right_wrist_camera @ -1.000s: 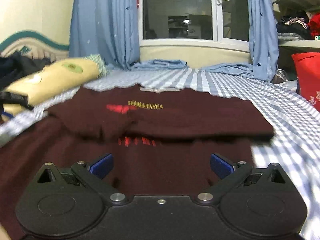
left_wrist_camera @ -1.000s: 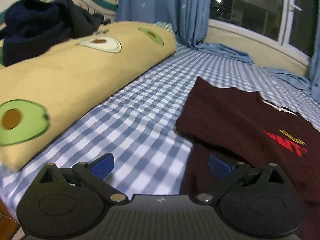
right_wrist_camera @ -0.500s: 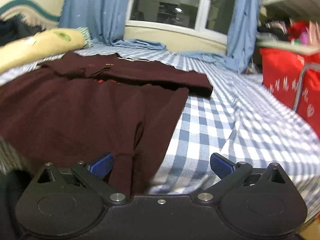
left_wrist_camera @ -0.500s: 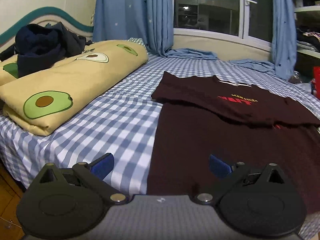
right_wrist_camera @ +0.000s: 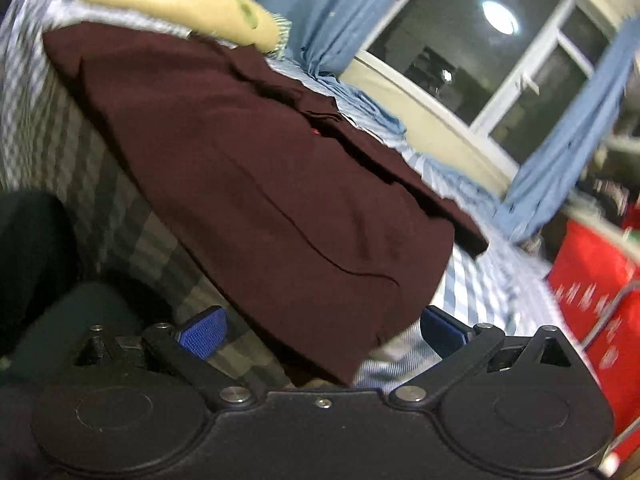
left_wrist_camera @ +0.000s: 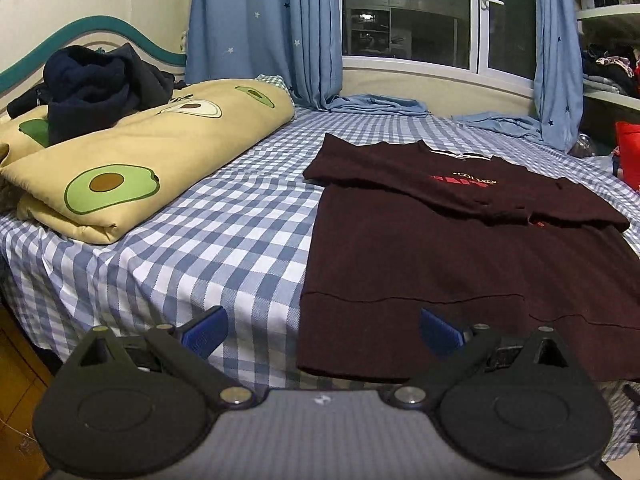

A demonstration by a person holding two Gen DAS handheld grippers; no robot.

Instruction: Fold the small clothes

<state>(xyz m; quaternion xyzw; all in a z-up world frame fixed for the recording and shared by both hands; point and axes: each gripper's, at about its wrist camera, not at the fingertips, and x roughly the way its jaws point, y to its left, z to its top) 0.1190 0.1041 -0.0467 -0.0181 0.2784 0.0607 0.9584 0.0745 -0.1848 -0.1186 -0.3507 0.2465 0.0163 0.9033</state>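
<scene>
Lying flat on checked sheet (left_wrist_camera: 224,240): maroon shirt (left_wrist_camera: 460,256), top part with red print folded down over body, hem hanging over near bed edge.
Left claw (left_wrist_camera: 320,326): spread wide, nothing held, poised off bed edge; shirt's near left corner just ahead, between blue pads (left_wrist_camera: 204,326), nearer the right one; no contact seen.
Right claw (right_wrist_camera: 322,326): spread wide, nothing held, view tilted and blurred; shirt's (right_wrist_camera: 256,168) near right hem corner drooped between pads (right_wrist_camera: 202,330), close to base; contact could not be told.
Noted beside shirt, well apart to left: avocado quilt (left_wrist_camera: 140,168), dark clothes (left_wrist_camera: 96,88) piled on top.
Noted behind: blue curtains (left_wrist_camera: 264,28), window (left_wrist_camera: 408,12).
Noted at right: red bag (right_wrist_camera: 592,280).
</scene>
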